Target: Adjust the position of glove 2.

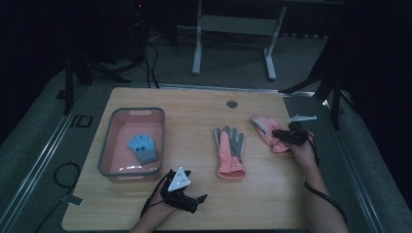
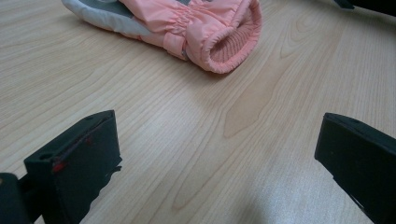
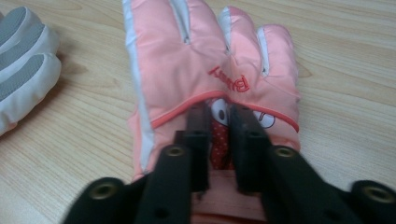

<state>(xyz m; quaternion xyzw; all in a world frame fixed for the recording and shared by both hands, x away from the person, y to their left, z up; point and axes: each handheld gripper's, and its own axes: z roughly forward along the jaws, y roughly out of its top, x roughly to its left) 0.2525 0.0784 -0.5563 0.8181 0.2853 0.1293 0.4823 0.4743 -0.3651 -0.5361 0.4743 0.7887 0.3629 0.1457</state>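
With one blue glove (image 1: 144, 148) already in the pink bin (image 1: 105, 156), my right gripper (image 3: 219, 122) pinched the pink glove (image 3: 205, 70) at the table's (image 1: 194, 121) 3 o'clock; my left gripper (image 2: 215, 154) idled, released.

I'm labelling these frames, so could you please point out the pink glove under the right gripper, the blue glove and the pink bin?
Pink glove (image 3: 205, 60): right gripper view, back of its fingers.
Blue glove (image 1: 144, 148): high view, its palm.
Pink bin (image 1: 106, 141): high view, its left rim.
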